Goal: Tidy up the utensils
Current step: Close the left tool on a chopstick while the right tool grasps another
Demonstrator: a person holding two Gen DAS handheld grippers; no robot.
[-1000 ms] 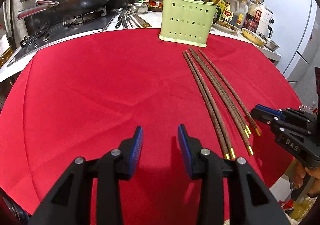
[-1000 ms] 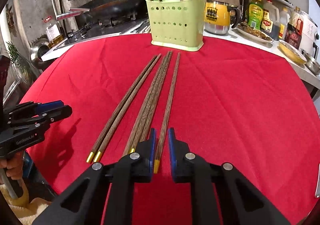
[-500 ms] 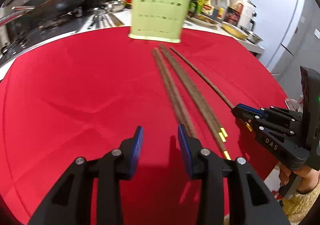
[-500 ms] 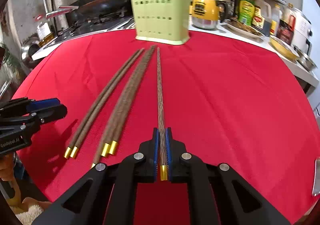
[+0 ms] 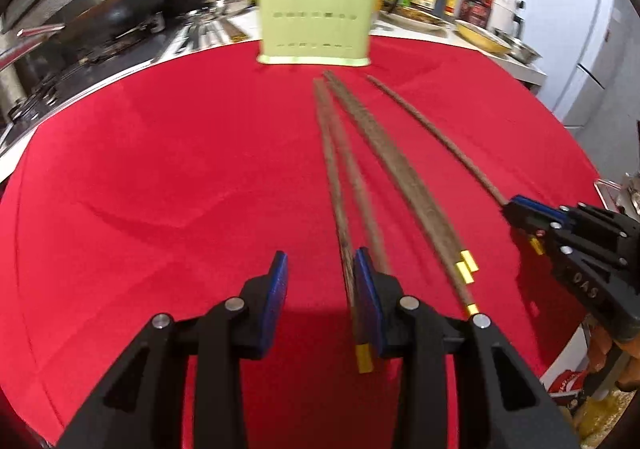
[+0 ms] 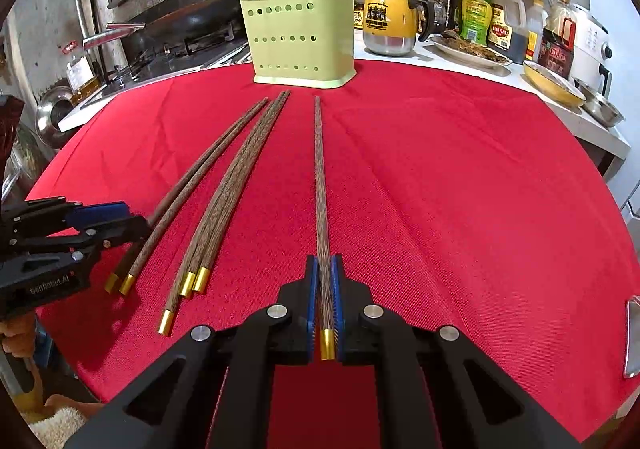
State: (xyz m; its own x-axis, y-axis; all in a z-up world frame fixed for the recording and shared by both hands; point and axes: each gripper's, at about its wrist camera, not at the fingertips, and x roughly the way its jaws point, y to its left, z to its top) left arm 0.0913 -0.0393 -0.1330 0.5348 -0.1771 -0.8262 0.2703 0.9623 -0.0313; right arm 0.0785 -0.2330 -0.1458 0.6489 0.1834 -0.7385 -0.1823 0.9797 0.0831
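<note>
Left wrist view:
Left gripper (image 5: 320, 289): jaws part open, gripping nothing; they have just narrowed a little.
Leftmost chopstick (image 5: 340, 217): gold-capped end lies between the pads, hard against the right pad (image 5: 366, 301); the left pad stands clear of it.
Long axis: runs straight ahead from the jaws toward the green holder (image 5: 316, 13).
Right gripper (image 5: 520, 209): seen at the right edge, closed on the outermost chopstick.

Right wrist view:
Right gripper (image 6: 325, 305): clamped on single chopstick (image 6: 320, 185) near its gold cap.
Long axis: in line with the fingers, tip pointing at the holder (image 6: 300, 37), just short of its base.
Remaining chopsticks (image 6: 224, 193): flat on the red cloth (image 6: 460, 189), between the two grippers.
Nearer hand: right, to judge by its grip; next comes lifting and standing the stick in the holder.
</note>
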